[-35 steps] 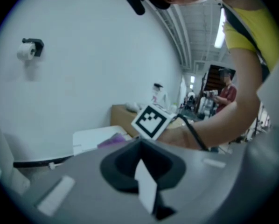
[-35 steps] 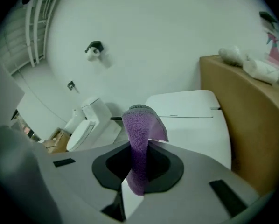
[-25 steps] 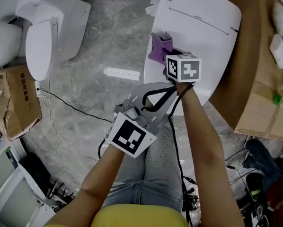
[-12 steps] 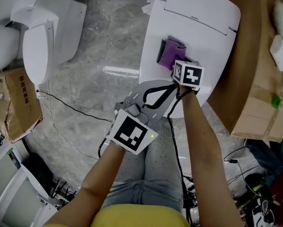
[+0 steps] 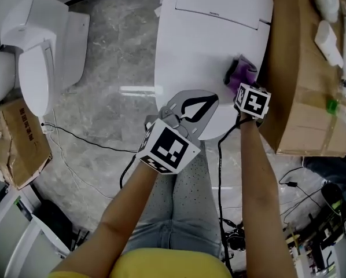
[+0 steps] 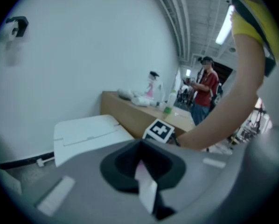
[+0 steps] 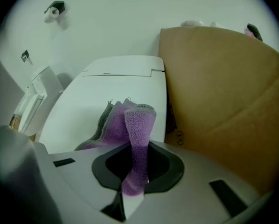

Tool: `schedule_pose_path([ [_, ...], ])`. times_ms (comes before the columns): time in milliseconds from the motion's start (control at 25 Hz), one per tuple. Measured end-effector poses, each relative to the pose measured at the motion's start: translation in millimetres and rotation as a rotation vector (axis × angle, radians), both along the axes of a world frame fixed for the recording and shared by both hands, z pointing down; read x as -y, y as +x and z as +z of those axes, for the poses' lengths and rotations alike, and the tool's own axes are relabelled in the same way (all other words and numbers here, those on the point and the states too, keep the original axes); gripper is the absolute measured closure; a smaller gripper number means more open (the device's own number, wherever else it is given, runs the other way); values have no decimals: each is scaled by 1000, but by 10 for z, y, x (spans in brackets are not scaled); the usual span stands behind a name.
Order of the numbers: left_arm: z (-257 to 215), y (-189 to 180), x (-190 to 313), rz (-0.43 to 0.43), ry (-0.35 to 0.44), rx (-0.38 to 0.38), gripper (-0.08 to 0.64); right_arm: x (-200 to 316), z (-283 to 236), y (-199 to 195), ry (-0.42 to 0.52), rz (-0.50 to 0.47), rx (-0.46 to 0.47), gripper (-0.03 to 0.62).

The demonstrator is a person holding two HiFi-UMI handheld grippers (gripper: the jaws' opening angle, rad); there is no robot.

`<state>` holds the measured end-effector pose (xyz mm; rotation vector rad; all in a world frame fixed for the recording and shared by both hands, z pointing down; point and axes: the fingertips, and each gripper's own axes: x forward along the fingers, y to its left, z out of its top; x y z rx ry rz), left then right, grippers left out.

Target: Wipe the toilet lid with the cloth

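The white toilet lid [image 5: 202, 45] lies shut in front of me, also in the right gripper view [image 7: 97, 97]. A purple cloth [image 5: 241, 72] rests on the lid's right edge, beside the cardboard. My right gripper [image 5: 241, 86] points steeply down onto it, shut on a fold of the cloth [image 7: 136, 139] that stands up between its jaws [image 7: 132, 190]. My left gripper [image 5: 196, 105] hovers over the lid's front edge, shut with nothing in it [image 6: 146, 190]. Its view shows the lid's hinge end [image 6: 88, 132] and the right gripper's marker cube [image 6: 159, 130].
A large cardboard box [image 5: 303, 68] with bottles on top stands tight against the toilet's right side. A second toilet [image 5: 37, 51] and a torn carton [image 5: 17, 138] are at the left. Cables [image 5: 86, 135] and a white strip [image 5: 137, 90] lie on the marble floor. A person [image 6: 207, 90] stands far off.
The right gripper has dragged the purple cloth across the lid from its left edge to its right edge. The left gripper has shifted a little forward over the lid's front.
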<state>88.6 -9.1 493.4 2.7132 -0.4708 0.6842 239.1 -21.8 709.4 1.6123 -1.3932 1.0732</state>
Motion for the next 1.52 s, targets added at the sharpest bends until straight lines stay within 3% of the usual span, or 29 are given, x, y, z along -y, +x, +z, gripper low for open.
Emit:
schedule_pose_path([
  [160,169,78,-184,41,-23,46,564,-270,-38,326,-56,60,-128,552],
  [280,218,62,-359,62,-46,56,564,-354,-245,298,8,75,-120,552],
  [480,169,-111,-595,60,-53,49,564,-348,-935,-334,219,-131,-18,552],
  [600,106,-324,-692,43,-34,55,565,-400,-1265,-966,297,-285,123,552],
  [720,8,-539,-777,19,-7,60,565,-458,-1398,-1623,332,-393,349,552],
  [840,-39,-769,-875,-3,1,76,565,-512,-1243,-2218,296,-409,639,552],
  [920,-17,-925,-935,-18,-6,94,565,-534,-965,-2523,237,-414,744,552],
  [1000,35,-1064,-983,-30,-18,117,564,-567,-571,-2707,159,-433,717,552],
  [1160,92,-1195,-1019,-44,-28,133,563,-659,46,-2589,27,-371,497,552],
  [1360,75,-1138,-1040,-21,-23,115,564,-754,90,-2273,14,-303,370,552],
  [1520,30,-960,-1038,8,-14,88,564,-976,110,-1764,-7,-249,287,552],
])
